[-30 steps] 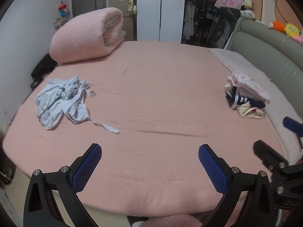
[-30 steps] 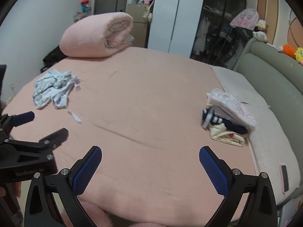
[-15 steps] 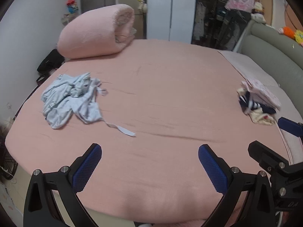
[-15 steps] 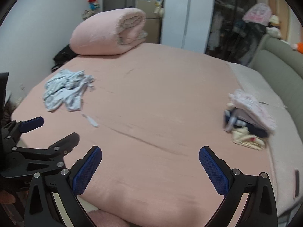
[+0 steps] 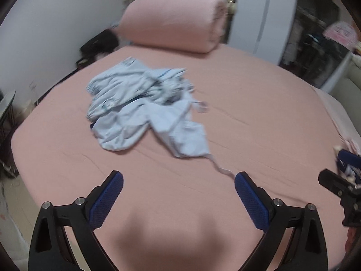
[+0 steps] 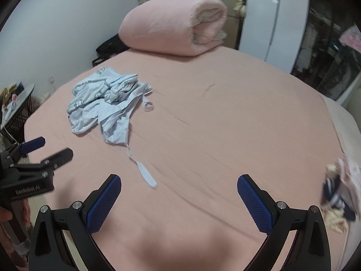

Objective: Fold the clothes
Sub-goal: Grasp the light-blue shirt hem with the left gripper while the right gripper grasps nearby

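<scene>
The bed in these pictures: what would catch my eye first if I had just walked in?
A crumpled pale blue garment lies on the pink bed, its long strap trailing toward the camera. A big rolled pink duvet sits at the bed's far edge, and a small stack of clothes rests at the right. Both grippers, left and right, hang above the sheet with nothing between their pads.

Bed (image 6: 225,124): covered in matt pink woven cloth, smooth with faint creases; the rolled quilt (image 6: 171,24) at its far end is a softer, slightly fuzzy pink cloth. Crumpled garment (image 6: 101,103): thin, matt pale-blue cloth with a flat fabric strap. Right tool (image 6: 179,194) and left tool (image 5: 179,192): matt black plastic arms, bright metal screws, blue pads of knurled, rubbery texture.
</scene>
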Available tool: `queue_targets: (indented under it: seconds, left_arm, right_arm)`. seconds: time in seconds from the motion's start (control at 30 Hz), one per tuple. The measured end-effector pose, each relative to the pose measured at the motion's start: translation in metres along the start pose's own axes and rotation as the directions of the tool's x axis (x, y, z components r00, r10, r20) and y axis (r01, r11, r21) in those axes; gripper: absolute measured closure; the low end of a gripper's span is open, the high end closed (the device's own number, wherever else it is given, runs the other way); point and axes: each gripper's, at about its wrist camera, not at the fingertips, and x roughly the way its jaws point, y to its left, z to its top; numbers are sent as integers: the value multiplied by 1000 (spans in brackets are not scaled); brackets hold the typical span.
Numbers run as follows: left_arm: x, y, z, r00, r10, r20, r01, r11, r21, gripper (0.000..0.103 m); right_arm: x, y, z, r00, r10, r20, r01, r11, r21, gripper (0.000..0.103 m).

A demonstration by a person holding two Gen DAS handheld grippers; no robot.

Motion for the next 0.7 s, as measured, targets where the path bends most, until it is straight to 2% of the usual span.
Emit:
queue_targets:
  seconds: [0.1, 0.17, 0.27, 0.3, 0.33, 0.4, 0.47, 0.53, 0.57, 0.6, 0.63, 0.7]
  left_arm:
    - [33, 16, 7, 1000, 12, -18, -13, 998, -65, 13]
    - [55, 22, 11, 999, 0, -38, -4, 994, -108, 15]
    - [83, 28, 15, 999, -10, -38, 5, 988, -154, 15]
    - [91, 29, 16, 998, -36, -44, 29, 985, -171, 15]
    - [100, 30, 18, 998, -37, -46, 27, 983, -183, 18]
    - [120, 31, 23, 998, -29, -56, 17, 980, -198, 18]
    - [140, 31, 27, 993, -89, -83, 70, 976, -207, 23]
    - [151, 24, 30, 993, -77, -94, 60, 984, -167, 57]
    - [153, 17, 32, 995, -42, -92, 31, 992, -120, 66]
    - [152, 11, 34, 996, -32, -86, 25, 996, -83, 89]
    - [148, 10, 35, 995, -48, -82, 42, 996, -75, 95]
    - [136, 11, 36, 995, -72, -70, 67, 995, -75, 96]
  right_arm:
    - [45, 18, 19, 997, 62, -37, -62, 998, -14, 2]
    - [75, 30, 29, 992, 108, -65, -109, 994, -15, 16]
    - [126, 46, 43, 987, 119, -112, -121, 993, -9, 38]
    - [141, 50, 46, 984, 126, -126, -127, 992, -6, 38]
    - [155, 54, 48, 980, 142, -141, -143, 990, 0, 38]
    - [182, 61, 52, 971, 172, -168, -173, 985, 8, 38]
    - [197, 64, 54, 969, 175, -175, -176, 984, 6, 38]
    - [213, 69, 55, 961, 197, -194, -203, 979, -10, 38]
    - [219, 73, 56, 958, 205, -198, -213, 977, -20, 38]
    - [225, 77, 56, 958, 204, -199, -214, 976, -31, 39]
    - [230, 82, 57, 961, 198, -195, -212, 976, -49, 43]
    - [230, 92, 61, 961, 215, -172, -230, 970, -73, 71]
